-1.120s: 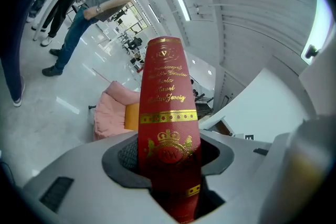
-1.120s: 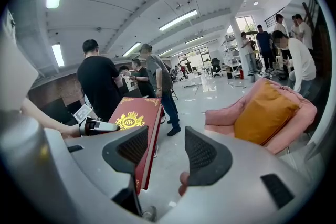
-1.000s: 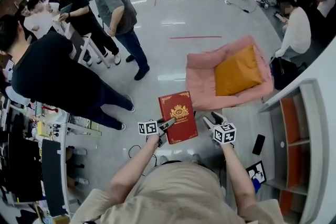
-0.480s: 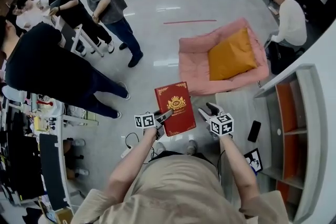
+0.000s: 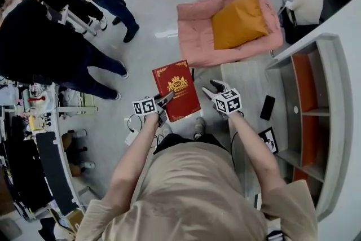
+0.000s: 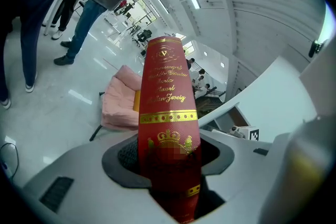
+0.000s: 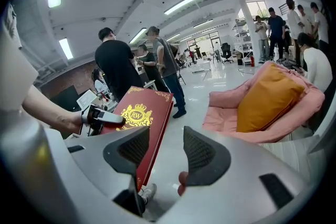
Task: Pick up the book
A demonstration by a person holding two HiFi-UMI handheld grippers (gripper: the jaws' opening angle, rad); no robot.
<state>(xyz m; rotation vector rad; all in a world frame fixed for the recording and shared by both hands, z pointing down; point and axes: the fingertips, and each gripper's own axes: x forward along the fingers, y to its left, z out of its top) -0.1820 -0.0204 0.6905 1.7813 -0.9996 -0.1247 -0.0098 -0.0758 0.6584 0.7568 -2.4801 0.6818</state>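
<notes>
A red book with gold ornament [image 5: 176, 90] is held up in the air in front of the person. My left gripper [image 5: 163, 101] is shut on its lower left edge. In the left gripper view the book's spine [image 6: 168, 113] stands up from between the jaws of the left gripper [image 6: 169, 157]. My right gripper [image 5: 212, 90] hangs just right of the book, apart from it. Its jaws are closing with nothing between them. In the right gripper view the book [image 7: 139, 113] lies beyond the left jaw of the right gripper [image 7: 164, 152], with the left gripper [image 7: 102, 117] clamped on its cover.
A pink armchair with an orange cushion [image 5: 225, 25] stands ahead on the floor. To the right are a low grey table [image 5: 248, 79] with a phone [image 5: 267, 107] and an open shelf unit [image 5: 307, 104]. Several people [image 5: 56, 48] stand at the left.
Both grippers have sunk a little, the book still in the left one. The head view has tilted, so the armchair and shelf sit nearer the middle.
</notes>
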